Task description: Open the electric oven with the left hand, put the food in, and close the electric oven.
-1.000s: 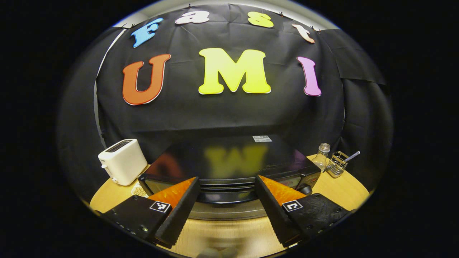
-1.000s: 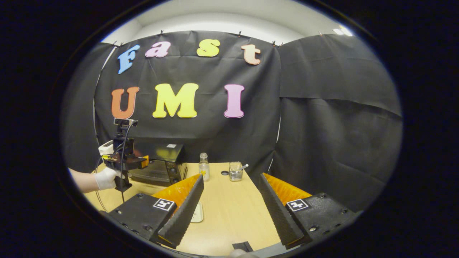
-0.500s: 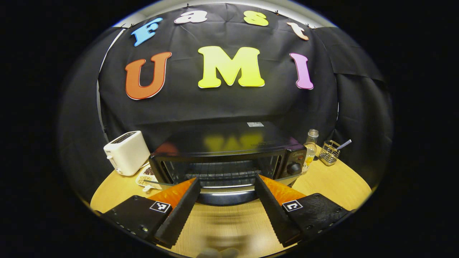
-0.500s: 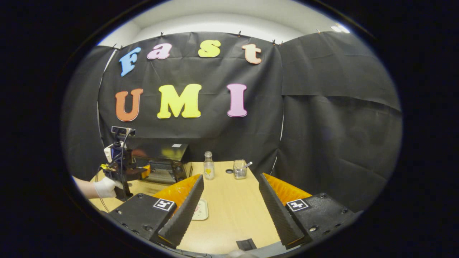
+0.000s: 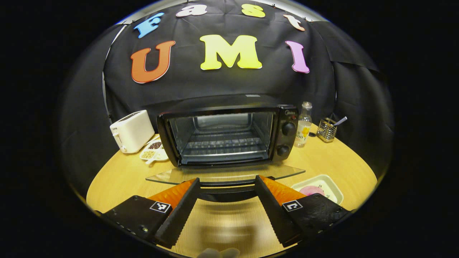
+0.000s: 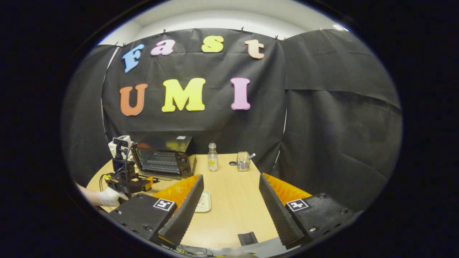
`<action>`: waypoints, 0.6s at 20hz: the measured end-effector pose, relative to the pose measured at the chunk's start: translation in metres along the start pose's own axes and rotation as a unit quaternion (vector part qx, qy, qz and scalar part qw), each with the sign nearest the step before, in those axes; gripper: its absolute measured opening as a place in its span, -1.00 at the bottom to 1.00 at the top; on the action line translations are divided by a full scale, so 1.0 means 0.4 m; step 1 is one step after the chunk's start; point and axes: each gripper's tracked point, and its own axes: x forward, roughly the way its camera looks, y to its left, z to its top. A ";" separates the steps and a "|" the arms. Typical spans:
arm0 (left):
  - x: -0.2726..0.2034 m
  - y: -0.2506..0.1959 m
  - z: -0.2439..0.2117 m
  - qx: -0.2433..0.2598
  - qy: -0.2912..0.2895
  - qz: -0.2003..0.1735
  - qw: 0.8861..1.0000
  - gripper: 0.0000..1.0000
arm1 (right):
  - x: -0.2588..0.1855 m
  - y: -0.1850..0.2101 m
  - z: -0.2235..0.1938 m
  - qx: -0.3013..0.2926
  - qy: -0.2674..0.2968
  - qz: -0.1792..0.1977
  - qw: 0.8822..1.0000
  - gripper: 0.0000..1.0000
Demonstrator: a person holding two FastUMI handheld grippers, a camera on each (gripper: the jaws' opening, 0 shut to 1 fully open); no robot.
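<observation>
While our left tongs [image 5: 226,200] hang spread and empty, the oven [image 5: 229,134] stands just ahead with its door [image 5: 224,174] dropped flat. Right tongs [image 6: 229,204] gape too; the food tray [image 6: 204,201] lies beside their left finger.

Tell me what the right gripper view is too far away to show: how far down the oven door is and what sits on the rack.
Observer: In the left gripper view the oven's glass door lies fully down, about level, and the rack inside is bare.
Operator: Report the left gripper's jaws.
Observer: The left gripper is open. The door handle shows between its wide-spread fingers, which do not press on it.
Operator: Describe the tray's contents; it's half hidden here.
Observer: The tray holds a pink piece of food and sits on the table by the door's right corner.
</observation>
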 end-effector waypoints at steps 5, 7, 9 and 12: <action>0.009 -0.008 -0.106 0.009 0.038 -0.001 0.999 0.94 | -0.018 -0.012 -0.035 -0.007 0.016 -0.010 1.000 0.97; 0.015 -0.009 -0.141 0.014 0.052 -0.002 0.999 0.94 | -0.025 -0.018 -0.045 -0.008 0.021 -0.015 1.000 0.97; 0.019 -0.010 -0.181 0.008 0.078 -0.002 0.997 0.94 | -0.027 -0.025 -0.055 -0.008 0.026 -0.018 0.999 0.97; 0.022 -0.013 -0.180 -0.002 0.076 -0.002 0.997 0.95 | -0.023 -0.031 -0.070 0.001 0.033 -0.018 0.999 0.97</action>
